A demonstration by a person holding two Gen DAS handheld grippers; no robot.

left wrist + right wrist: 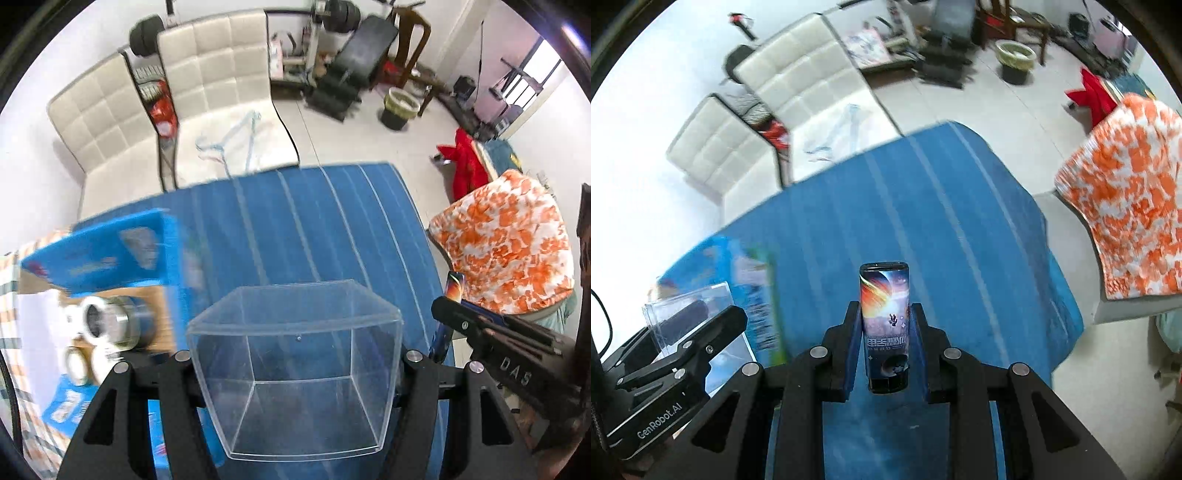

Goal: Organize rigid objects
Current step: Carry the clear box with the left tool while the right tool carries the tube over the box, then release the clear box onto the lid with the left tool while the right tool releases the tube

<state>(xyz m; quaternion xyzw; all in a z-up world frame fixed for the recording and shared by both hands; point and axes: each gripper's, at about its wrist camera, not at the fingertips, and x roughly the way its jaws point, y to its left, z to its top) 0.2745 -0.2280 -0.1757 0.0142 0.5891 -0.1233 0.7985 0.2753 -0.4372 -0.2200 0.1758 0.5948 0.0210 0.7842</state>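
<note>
Blue striped counter below, mid-frame. L fingers pinch clear square plastic box; R fingers pinch galaxy-print slim case, both lifted. Carry step; next probably needs lining case over box opening.

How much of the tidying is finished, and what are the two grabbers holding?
Nothing looks put away yet. In hand: the left gripper clamps a clear box, empty, and the right gripper clamps a printed case, both above the blue table. Left: the case probably goes into the box; tape rolls wait beside it.
</note>
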